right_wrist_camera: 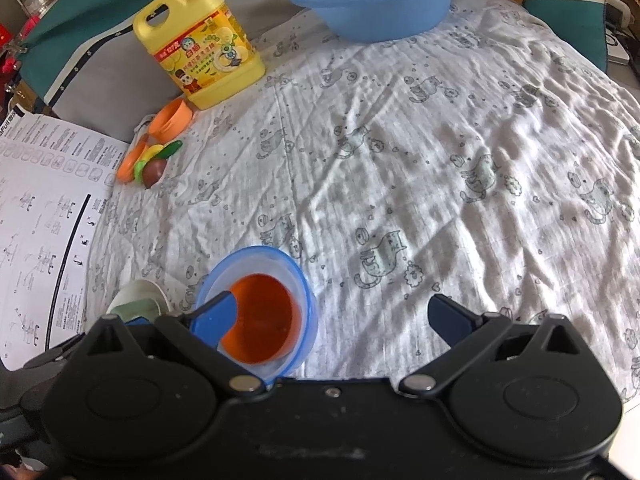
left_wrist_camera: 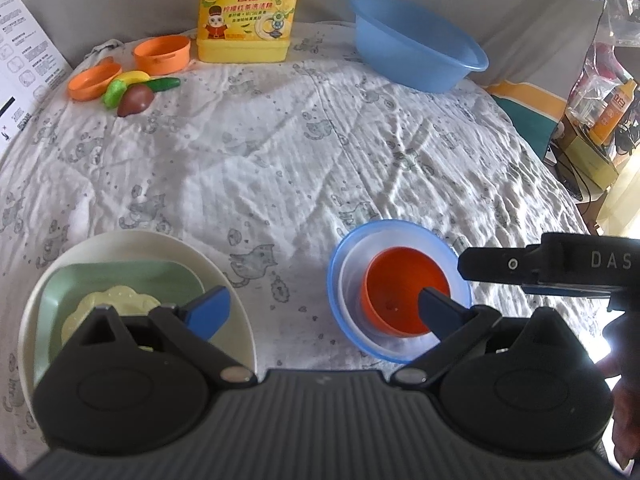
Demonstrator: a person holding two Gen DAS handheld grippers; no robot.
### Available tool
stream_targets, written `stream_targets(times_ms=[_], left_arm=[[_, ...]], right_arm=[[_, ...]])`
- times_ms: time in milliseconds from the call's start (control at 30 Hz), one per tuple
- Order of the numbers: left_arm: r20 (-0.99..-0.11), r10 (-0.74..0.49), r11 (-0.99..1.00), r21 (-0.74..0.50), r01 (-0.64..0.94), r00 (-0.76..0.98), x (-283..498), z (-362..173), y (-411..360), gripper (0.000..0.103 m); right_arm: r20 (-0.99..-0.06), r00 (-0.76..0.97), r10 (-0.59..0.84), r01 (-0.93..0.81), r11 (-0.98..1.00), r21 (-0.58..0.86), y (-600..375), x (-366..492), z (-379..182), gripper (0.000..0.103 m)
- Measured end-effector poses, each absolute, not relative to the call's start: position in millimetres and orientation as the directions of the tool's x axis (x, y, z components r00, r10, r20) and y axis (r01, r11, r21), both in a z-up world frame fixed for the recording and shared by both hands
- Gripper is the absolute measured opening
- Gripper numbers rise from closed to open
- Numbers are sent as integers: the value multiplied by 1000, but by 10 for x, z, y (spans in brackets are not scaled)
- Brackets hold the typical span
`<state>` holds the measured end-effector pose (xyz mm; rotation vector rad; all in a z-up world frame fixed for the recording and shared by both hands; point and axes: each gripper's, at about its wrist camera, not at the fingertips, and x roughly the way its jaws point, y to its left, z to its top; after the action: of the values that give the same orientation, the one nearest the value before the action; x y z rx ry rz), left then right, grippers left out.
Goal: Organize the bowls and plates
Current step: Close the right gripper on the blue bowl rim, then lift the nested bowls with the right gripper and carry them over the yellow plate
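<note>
An orange bowl point(left_wrist_camera: 400, 296) sits nested in a clear bowl inside a blue bowl point(left_wrist_camera: 340, 248) on the cloth. To its left a white plate point(left_wrist_camera: 224, 276) holds a green square plate point(left_wrist_camera: 120, 280) and a small pale yellow scalloped plate point(left_wrist_camera: 116, 300). My left gripper point(left_wrist_camera: 324, 312) is open and empty, above the cloth between the two stacks. The right gripper body point(left_wrist_camera: 560, 264) shows at the right edge. In the right wrist view my right gripper point(right_wrist_camera: 336, 320) is open and empty, with the bowl stack point(right_wrist_camera: 260, 316) under its left finger and the plate stack point(right_wrist_camera: 136, 300) beyond.
A yellow detergent jug point(left_wrist_camera: 246, 12), a large blue basin point(left_wrist_camera: 416, 52), two orange toy dishes point(left_wrist_camera: 160, 54) and toy vegetables point(left_wrist_camera: 136, 94) stand at the far side. A printed sheet point(right_wrist_camera: 36, 216) lies at the left. Boxes and bags point(left_wrist_camera: 600, 120) are off the right edge.
</note>
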<state>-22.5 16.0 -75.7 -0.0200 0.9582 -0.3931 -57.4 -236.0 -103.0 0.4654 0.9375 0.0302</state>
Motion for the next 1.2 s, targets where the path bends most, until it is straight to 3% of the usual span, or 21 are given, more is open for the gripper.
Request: stream_targets(times_ms=[667, 800, 833, 1200], left_arm=[[-805, -401, 903, -268, 336, 437, -164, -924, 62, 59], [-808, -416, 894, -280, 349, 418, -164, -951, 20, 38], [-810, -412, 895, -274, 351, 418, -167, -954, 3, 38], [-821, -389, 905, -255, 340, 419, -164, -950, -29, 35]], right_arm=[[-769, 578, 274, 80, 918, 387, -2146, -468, -1134, 46], [-772, 573, 277, 58, 925, 375, -2092, -450, -1150, 31], [-771, 572, 279, 54, 926, 374, -2078, -447, -1151, 29], [-773, 582, 252, 38, 941, 336, -2036, -424, -1127, 26]])
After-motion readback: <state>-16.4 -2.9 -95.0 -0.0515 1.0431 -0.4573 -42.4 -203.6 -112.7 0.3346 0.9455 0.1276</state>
